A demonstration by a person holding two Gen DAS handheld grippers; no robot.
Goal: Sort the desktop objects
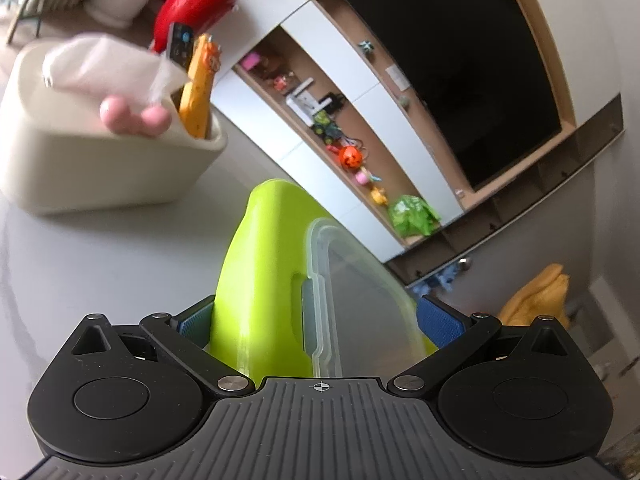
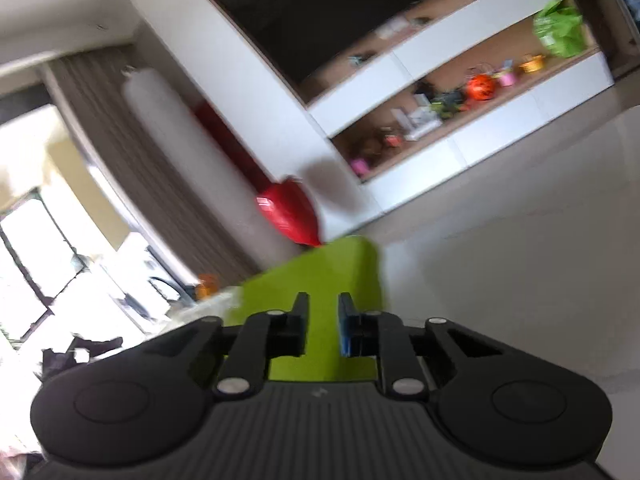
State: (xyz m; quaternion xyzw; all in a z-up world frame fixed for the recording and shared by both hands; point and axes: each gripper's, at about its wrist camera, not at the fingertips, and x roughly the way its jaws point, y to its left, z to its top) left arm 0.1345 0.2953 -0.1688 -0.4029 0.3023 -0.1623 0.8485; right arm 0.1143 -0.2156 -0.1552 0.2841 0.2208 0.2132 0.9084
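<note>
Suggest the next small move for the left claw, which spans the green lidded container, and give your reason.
Probably carry it gently toward the beige bin. The left claw has its blue pads on both sides of the green container, whose clear lid is on, and the bin already holds several items.

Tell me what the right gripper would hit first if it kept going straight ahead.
Most likely the green box: it fills the line just ahead of the right gripper, whose fingers stand slightly apart. The view is blurred, so depth is uncertain.
</note>
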